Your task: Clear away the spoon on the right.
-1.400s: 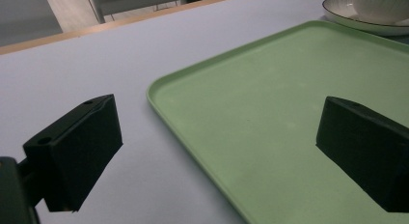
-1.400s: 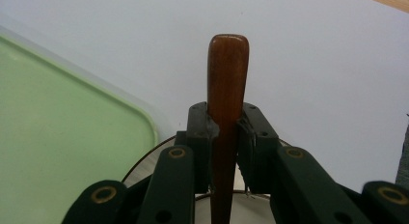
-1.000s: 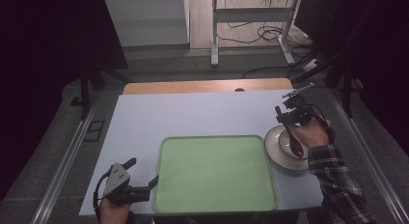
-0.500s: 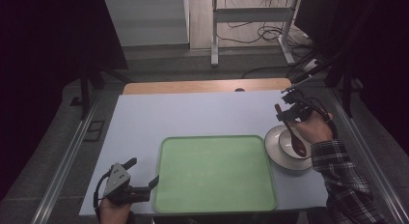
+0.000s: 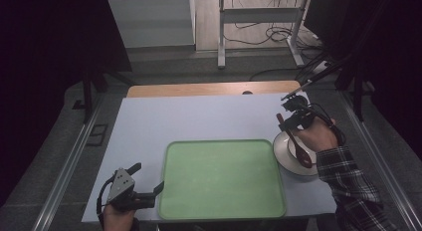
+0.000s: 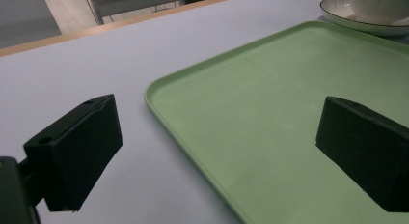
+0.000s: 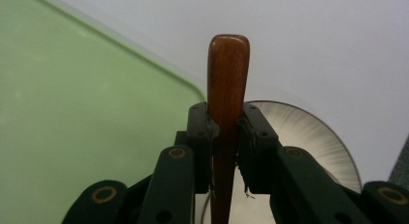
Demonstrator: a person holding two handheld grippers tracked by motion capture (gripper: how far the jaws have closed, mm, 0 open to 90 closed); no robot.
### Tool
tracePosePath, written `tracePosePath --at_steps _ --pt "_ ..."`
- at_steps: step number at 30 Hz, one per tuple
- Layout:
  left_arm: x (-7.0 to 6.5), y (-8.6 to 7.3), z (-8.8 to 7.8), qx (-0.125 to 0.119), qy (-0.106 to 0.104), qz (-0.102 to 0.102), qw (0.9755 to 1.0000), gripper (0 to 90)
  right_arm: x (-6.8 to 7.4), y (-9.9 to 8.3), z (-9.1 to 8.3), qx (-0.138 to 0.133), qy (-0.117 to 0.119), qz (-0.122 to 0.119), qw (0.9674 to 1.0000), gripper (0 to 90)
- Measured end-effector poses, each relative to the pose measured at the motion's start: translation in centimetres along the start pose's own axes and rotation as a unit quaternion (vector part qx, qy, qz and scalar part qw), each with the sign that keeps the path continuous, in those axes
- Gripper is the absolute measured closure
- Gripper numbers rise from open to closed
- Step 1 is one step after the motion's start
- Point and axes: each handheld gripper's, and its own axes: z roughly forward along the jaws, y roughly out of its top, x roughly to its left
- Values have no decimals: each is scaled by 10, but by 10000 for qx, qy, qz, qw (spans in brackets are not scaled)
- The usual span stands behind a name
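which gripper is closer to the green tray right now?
Left. The left gripper sits just off the green tray's near left corner, jaws open toward it. The right gripper is beyond its far right corner, above the white dish, clamping a wooden spoon.

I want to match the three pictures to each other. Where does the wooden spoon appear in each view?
High view: the wooden spoon is at the right, its bowl over the white dish, its handle in the right gripper.
Left gripper view: it is not in this picture.
Right gripper view: its handle stands upright at the centre, clamped between the jaws.
Shared landmark: the green tray.
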Motion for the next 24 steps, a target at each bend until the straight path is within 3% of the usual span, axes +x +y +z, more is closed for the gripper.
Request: tracePosePath --at_steps 24 --pt "0 0 0 -7 -20 -12 10000 23 54 7 36 492 382 -147 9980 770"
